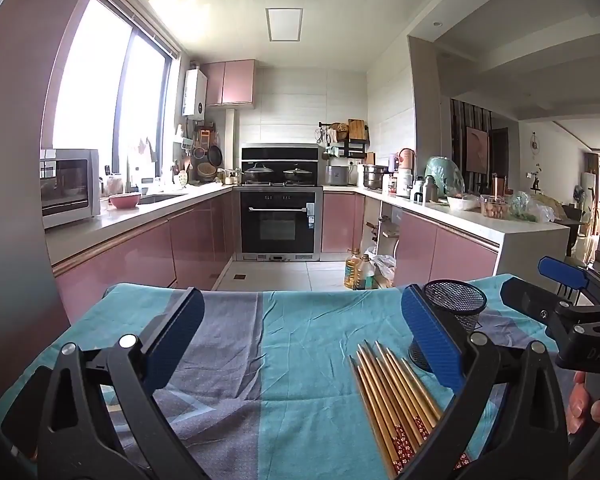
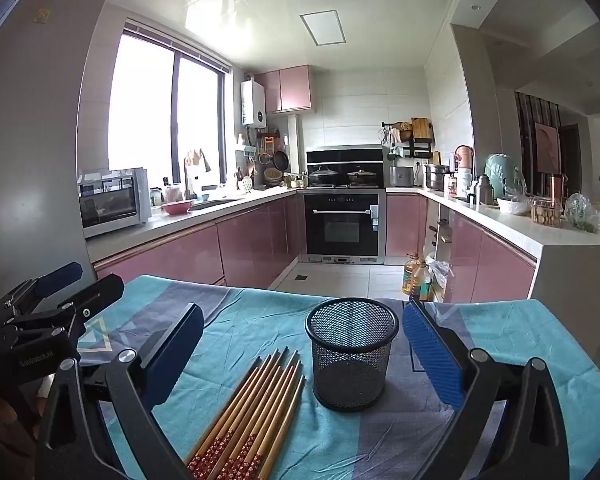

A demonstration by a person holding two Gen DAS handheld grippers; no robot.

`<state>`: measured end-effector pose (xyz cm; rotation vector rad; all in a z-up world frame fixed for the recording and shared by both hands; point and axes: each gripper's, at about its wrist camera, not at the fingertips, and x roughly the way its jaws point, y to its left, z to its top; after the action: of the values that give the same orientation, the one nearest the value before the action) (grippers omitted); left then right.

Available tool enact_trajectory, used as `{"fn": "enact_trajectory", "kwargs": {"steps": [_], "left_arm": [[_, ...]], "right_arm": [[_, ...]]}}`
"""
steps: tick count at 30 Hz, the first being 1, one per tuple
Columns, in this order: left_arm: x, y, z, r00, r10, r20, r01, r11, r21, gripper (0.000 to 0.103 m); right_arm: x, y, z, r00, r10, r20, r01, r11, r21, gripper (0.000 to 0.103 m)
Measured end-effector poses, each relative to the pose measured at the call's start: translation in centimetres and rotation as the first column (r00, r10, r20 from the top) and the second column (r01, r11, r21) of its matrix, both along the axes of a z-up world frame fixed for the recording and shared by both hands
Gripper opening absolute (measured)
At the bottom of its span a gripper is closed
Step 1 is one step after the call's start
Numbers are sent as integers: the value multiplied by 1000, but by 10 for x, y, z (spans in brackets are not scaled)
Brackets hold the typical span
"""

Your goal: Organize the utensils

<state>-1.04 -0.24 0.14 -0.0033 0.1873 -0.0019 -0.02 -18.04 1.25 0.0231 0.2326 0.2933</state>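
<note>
Several wooden chopsticks (image 2: 252, 408) with red patterned ends lie side by side on the blue-and-grey tablecloth (image 2: 236, 316), tips pointing away. A black mesh cup (image 2: 352, 356) stands upright and empty just right of them. My right gripper (image 2: 302, 354) is open and empty, its jaws either side of the cup and chopsticks. My left gripper (image 1: 302, 338) is open and empty above the cloth (image 1: 300, 320); the chopsticks (image 1: 396, 396) lie by its right finger, which partly hides the cup (image 1: 456, 312). Each gripper shows at the edge of the other's view.
The table's far edge drops to a tiled kitchen floor. Pink cabinets and counters run along both sides, with an oven (image 2: 342, 224) at the back. Oil bottles (image 2: 416, 276) stand on the floor beyond the table's far right.
</note>
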Motion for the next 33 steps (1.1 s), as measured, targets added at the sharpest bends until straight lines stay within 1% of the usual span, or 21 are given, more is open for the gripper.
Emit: {"fn": "enact_trajectory", "kwargs": {"steps": [33], "left_arm": [[-7, -3, 6, 1000, -8, 26, 8, 1000, 3, 97]], "right_arm": [[1, -4, -2, 1000, 1, 4, -1, 1000, 22, 96]]}}
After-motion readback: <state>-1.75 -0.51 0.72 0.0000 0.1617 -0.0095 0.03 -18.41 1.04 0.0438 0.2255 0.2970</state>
